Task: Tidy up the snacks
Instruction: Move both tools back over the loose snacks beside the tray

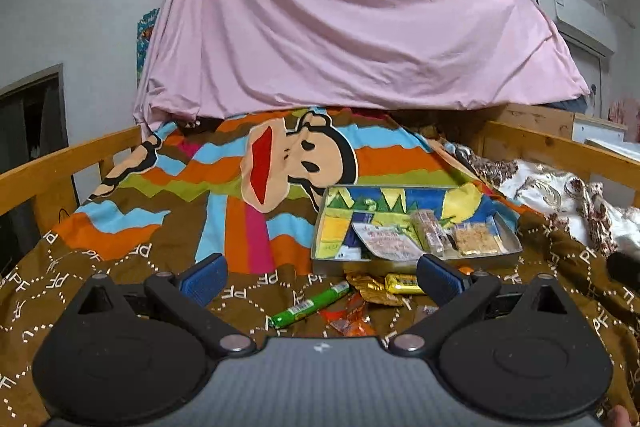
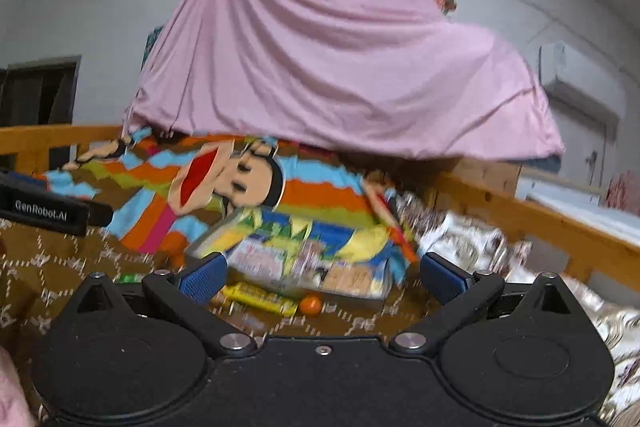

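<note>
A shallow metal tin (image 1: 510, 233) with a colourful printed bottom lies on the bedspread and holds several wrapped snacks, among them a pale packet (image 1: 390, 241) and a cracker pack (image 1: 476, 237). In front of it lie a green stick snack (image 1: 310, 305), a gold wrapper (image 1: 374, 289), a yellow bar (image 1: 404, 283) and orange-red wrappers (image 1: 350, 319). My left gripper (image 1: 322, 277) is open above these loose snacks, holding nothing. The right wrist view is blurred: the tin (image 2: 200, 241), a yellow bar (image 2: 260, 299) and a small orange ball (image 2: 311, 305) lie ahead of my open, empty right gripper (image 2: 322, 277).
Wooden bed rails (image 1: 68, 159) (image 2: 560, 223) run along both sides. A pink sheet (image 1: 340, 27) hangs over the far end of the bed. A patterned white cloth (image 1: 560, 195) lies bunched at the right. The other gripper's black body (image 2: 48, 209) shows at the left edge.
</note>
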`<state>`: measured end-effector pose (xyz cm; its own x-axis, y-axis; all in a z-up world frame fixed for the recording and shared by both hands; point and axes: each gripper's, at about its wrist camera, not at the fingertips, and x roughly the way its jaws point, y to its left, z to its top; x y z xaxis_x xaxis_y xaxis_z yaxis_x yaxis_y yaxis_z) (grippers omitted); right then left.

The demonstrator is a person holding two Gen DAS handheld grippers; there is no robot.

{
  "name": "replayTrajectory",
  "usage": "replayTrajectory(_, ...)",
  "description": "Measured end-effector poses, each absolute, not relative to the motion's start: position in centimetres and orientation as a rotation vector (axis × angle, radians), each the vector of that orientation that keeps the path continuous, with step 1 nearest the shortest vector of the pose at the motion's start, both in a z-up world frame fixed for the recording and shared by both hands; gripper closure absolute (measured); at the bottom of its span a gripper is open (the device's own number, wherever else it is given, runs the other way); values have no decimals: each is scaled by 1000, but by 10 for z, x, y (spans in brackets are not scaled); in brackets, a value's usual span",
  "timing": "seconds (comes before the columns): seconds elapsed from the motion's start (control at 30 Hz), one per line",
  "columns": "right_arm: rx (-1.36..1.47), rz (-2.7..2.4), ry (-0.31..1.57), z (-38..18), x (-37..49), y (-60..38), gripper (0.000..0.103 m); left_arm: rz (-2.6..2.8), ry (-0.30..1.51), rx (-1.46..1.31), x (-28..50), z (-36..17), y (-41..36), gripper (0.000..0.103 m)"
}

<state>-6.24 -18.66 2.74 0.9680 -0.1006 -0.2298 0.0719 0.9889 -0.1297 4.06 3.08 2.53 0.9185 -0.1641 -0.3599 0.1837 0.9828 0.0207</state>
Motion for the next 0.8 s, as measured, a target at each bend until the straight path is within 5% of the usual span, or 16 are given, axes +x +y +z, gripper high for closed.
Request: replayTrajectory(0.8,-163,28,496,-15,-9,-158,1,-256,874,-116,125,-18,60,0)
